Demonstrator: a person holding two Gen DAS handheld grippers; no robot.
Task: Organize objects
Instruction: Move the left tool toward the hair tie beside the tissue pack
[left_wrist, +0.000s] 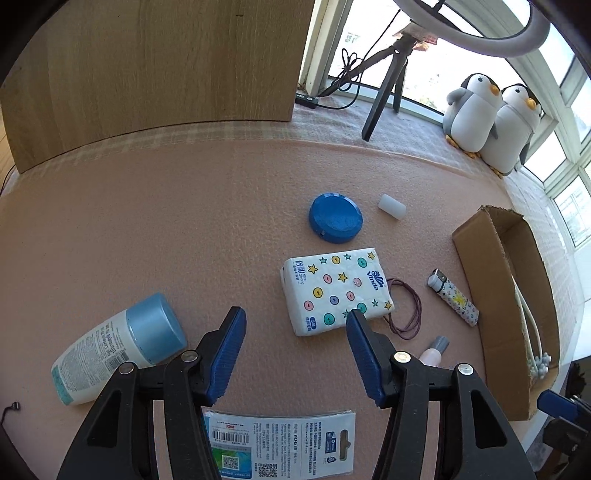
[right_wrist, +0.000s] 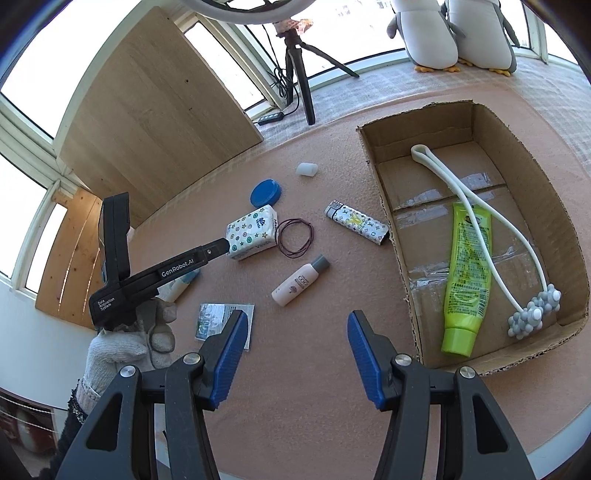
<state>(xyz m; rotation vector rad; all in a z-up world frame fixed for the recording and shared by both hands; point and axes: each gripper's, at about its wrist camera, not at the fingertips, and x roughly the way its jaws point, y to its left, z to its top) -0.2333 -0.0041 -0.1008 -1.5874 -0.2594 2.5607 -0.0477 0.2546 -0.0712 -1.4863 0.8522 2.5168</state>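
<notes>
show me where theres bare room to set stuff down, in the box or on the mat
In the cardboard box, the left strip of floor beside the green tube and the far end are bare; the white massager crosses the rest. On the mat, the near stretch before the right gripper is free. Around the tissue pack it is crowded.

My left gripper (left_wrist: 295, 354) is wide open over the pink mat (left_wrist: 147, 229), nothing between the pads. Tissue pack (left_wrist: 336, 290) sits just ahead, blue lid (left_wrist: 335, 218) beyond it. Bottle (left_wrist: 118, 341) lies on its side to the left, cardboard box (left_wrist: 495, 288) off right.
</notes>
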